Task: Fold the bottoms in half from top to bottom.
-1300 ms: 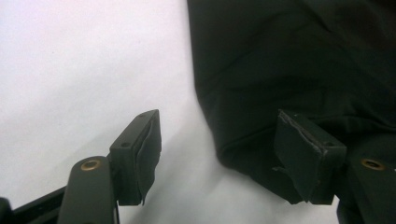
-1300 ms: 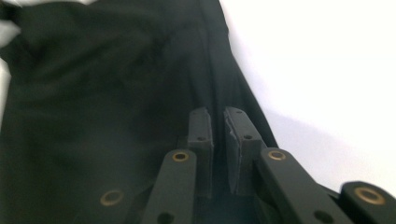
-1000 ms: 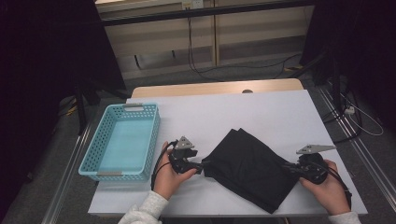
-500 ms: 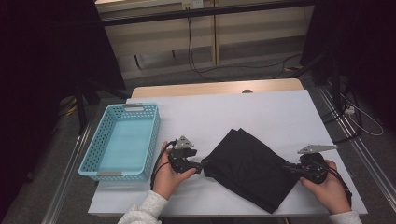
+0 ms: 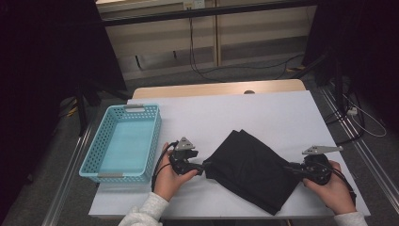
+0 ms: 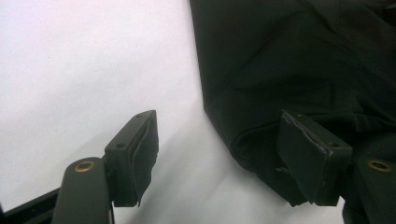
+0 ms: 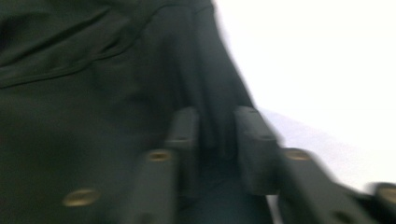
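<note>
1. Basket (image 5: 123, 143) of light blue plastic, with perforated walls and a handle slot at each short end, stands at the left side of the desk (image 5: 263, 113); its bottom is bare, with nothing lying in it.
2. Black cloth (image 5: 251, 169), folded into a rough diamond, lies flat on the white desk to the right of the basket and apart from it, between the two hands.
3. Left hand-held gripper (image 5: 200, 168) sits at the cloth's left corner, just right of the basket's near end. In the left gripper view (image 6: 224, 149) its jaws stand well apart: one pad is over the bare desk, the other rests against the folded edge of the cloth (image 6: 299, 70), and they are not clamped, so this one is released.
4. Right hand-held gripper (image 5: 288, 168) is at the cloth's right corner, near the desk's right edge. In the right gripper view (image 7: 215, 140), which is blurred, its jaws stand close together with a ridge of the cloth (image 7: 93, 93) pinched between them; it is grasping the cloth, and the jaws have just been easing a little wider with the fabric between them.
5. Both hands rest low at the near edge of the desk, with cables trailing from the grippers.
</note>
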### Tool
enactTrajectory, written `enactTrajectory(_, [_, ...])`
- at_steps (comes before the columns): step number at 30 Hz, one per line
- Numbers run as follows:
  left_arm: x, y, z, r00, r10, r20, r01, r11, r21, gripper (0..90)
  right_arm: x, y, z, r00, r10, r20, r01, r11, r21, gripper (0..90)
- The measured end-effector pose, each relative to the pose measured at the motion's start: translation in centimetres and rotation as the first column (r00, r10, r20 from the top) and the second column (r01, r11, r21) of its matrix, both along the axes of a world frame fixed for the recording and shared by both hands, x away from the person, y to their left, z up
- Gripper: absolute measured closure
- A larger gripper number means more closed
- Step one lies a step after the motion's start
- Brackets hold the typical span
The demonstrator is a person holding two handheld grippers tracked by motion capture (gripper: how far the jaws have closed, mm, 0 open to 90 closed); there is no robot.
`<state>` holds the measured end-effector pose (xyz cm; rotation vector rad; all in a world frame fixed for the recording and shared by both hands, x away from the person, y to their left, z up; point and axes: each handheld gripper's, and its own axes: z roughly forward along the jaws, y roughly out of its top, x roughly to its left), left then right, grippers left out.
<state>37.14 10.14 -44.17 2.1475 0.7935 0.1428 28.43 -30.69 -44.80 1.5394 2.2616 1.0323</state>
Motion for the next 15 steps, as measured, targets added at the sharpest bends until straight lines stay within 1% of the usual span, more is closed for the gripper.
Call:
enactTrajectory(2, [0.0,0.0,0.0,1.0000,-0.001,0.000,0.001,1.0000,0.001,29.8,0.0,0.1,0.0,0.9999,0.008,-0.008,-0.008,1.000,0.006,80.4])
enactTrajectory(4, [0.0,0.0,0.0,1.0000,-0.001,0.000,0.001,1.0000,0.002,29.8,0.1,0.3,0.2,0.9998,0.013,-0.016,-0.013,1.000,-0.003,81.6])
enactTrajectory(8, [0.0,-0.1,0.0,1.0000,-0.005,0.000,0.005,1.0000,0.004,29.9,0.5,0.3,0.3,0.9992,0.034,-0.019,-0.034,0.999,0.014,82.6])
enactTrajectory(9, [0.1,-0.1,0.0,1.0000,-0.006,0.001,0.006,1.0000,0.004,29.8,0.6,0.5,0.4,0.9994,0.033,-0.014,-0.033,0.999,0.006,82.8])
enactTrajectory(10, [0.1,-0.1,0.0,1.0000,-0.005,-0.001,0.005,1.0000,0.004,29.9,0.8,0.7,0.6,0.9992,0.039,0.002,-0.039,0.999,0.006,82.8])
enactTrajectory(11, [0.0,-0.1,0.0,1.0000,-0.002,-0.001,0.002,1.0000,0.002,29.9,0.9,1.0,0.9,0.9986,0.052,0.008,-0.052,0.999,0.008,82.8])
enactTrajectory(13, [0.1,0.0,0.1,1.0000,-0.003,0.004,0.003,1.0000,0.006,30.0,1.2,1.7,1.5,0.9968,0.069,0.041,-0.069,0.998,-0.004,82.8])
enactTrajectory(15, [0.1,0.1,0.1,1.0000,0.001,0.003,-0.001,1.0000,0.003,29.9,1.7,2.2,1.8,0.9951,0.081,0.057,-0.081,0.997,-0.008,82.8])
